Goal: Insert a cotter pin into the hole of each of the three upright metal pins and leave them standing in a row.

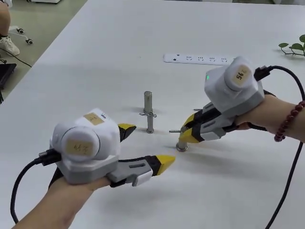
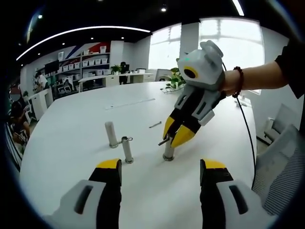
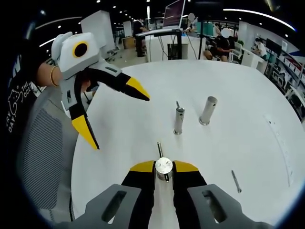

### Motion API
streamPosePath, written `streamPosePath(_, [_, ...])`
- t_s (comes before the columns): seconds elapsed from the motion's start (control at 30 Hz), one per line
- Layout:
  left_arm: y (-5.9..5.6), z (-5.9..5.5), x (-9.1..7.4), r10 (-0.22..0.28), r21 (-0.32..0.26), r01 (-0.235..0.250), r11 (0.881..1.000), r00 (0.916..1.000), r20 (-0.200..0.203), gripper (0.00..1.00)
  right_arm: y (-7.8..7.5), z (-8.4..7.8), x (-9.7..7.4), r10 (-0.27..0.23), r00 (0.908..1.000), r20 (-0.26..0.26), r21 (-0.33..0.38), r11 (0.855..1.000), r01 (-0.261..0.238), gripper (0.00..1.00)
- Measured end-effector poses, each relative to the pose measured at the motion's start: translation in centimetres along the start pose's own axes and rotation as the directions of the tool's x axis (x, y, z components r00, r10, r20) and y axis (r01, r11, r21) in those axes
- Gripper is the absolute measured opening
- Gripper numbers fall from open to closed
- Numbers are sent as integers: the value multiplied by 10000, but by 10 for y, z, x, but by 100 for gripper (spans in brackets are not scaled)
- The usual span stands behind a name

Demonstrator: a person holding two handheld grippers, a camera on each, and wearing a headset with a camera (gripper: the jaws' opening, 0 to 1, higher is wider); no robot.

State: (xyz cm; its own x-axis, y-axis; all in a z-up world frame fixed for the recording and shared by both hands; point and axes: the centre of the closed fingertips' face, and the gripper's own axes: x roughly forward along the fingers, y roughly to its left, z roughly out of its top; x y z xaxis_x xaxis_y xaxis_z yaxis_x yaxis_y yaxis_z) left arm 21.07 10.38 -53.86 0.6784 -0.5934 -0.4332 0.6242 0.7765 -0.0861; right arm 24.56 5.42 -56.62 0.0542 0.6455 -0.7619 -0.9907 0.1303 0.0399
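- On the table (image 1: 95,71), right gripper (image 1: 183,137) clamps the nearest metal pin (image 3: 164,167), cotter pin (image 3: 160,149) poking from its top.
- Left gripper (image 1: 147,145) wide open, empty, nearby.

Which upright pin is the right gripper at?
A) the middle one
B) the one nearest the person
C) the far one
B: the right gripper has its jaws on either side of the top of the nearest pin, while the middle pin and far pin stand free beyond it.

White workbench (image 1: 95,71) in an office with shelves (image 2: 71,63), windows (image 2: 164,47) and ceiling lights (image 2: 163,8).
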Motion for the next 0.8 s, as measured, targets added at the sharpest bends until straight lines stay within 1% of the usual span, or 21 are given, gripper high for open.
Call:
streamPosePath(0.2, [1,-1,-1,16,4,-16,10000,10000,51,66,-1,0,0,-43,9999,-128,-28,10000,42,8])
streamPosePath(0.3, [2,-2,-2,66,-53,-66,10000,10000,56,67,-3,3,-1,-89,9999,-111,-40,10000,88,8])
streamPosePath(0.37, [2,-3,-3,76,-100,-75,9999,10000,51,67,-6,4,-1,-124,9999,-60,-33,9999,124,8])
streamPosePath(0.53, [3,-4,-3,91,-105,-91,9999,9999,44,67,-13,9,0,-242,9996,-142,-168,9996,240,8])
streamPosePath(0.63, [4,-4,-3,144,-211,-142,9997,9999,90,67,-19,11,1,-323,9994,-132,-102,9994,321,8])
streamPosePath(0.8, [5,-2,-3,190,-284,-185,9994,9997,173,67,-24,12,4,-396,9990,-202,-20,9992,395,8])
